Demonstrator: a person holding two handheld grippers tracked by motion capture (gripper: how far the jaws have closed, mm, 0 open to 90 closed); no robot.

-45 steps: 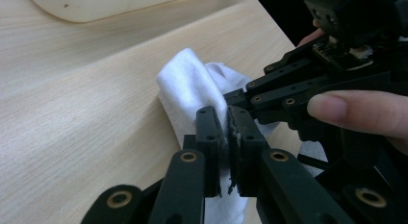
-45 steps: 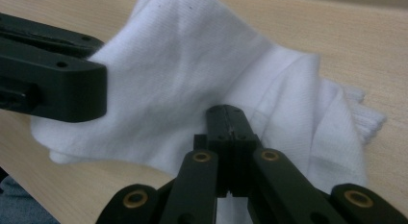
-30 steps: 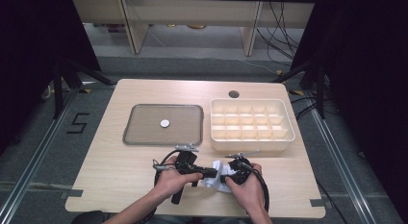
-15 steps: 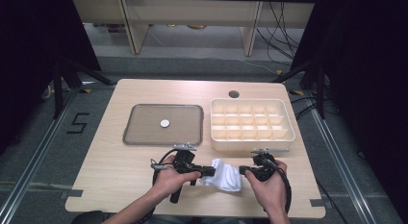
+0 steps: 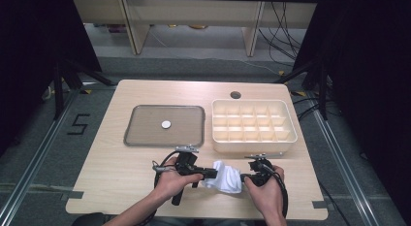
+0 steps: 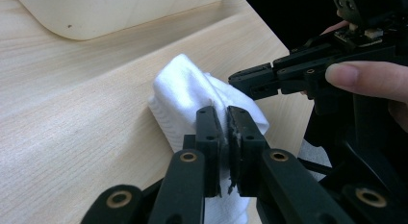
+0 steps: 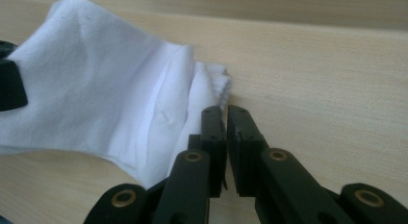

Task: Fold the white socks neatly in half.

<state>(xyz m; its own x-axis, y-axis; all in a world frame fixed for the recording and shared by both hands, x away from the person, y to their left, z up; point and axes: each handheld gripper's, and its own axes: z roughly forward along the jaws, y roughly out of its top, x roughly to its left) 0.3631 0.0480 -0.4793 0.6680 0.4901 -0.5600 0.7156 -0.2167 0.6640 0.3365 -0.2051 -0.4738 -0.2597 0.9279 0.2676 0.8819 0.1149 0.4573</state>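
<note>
1. Broadly, the table [image 5: 111, 177] spreads out beyond both sets of fingertips, and the work sits at its near edge.
2. Ahead of the fingertips, well apart from them, stand the divided box [image 5: 252, 138] and, beside it, the flat tray [image 5: 131, 134].
3. Between the two sets of fingertips lies the white cloth [image 5: 224, 176], bunched, its long axis running from one gripper across to the other.
4. The left gripper [image 5: 211, 173] is clenched on the cloth's near end, and fabric shows pinched between its fingers [image 6: 208, 132].
5. The right gripper [image 5: 245, 178] has just been easing its jaws apart, and they now stand with only a slit between them. The cloth's ribbed edge lies just left of its fingers [image 7: 211, 128] and reaches their tips; whether it is pinched there I cannot tell.
6. Judging by this, the coming move turns on that right-hand edge, since only the left end is surely held.
</note>
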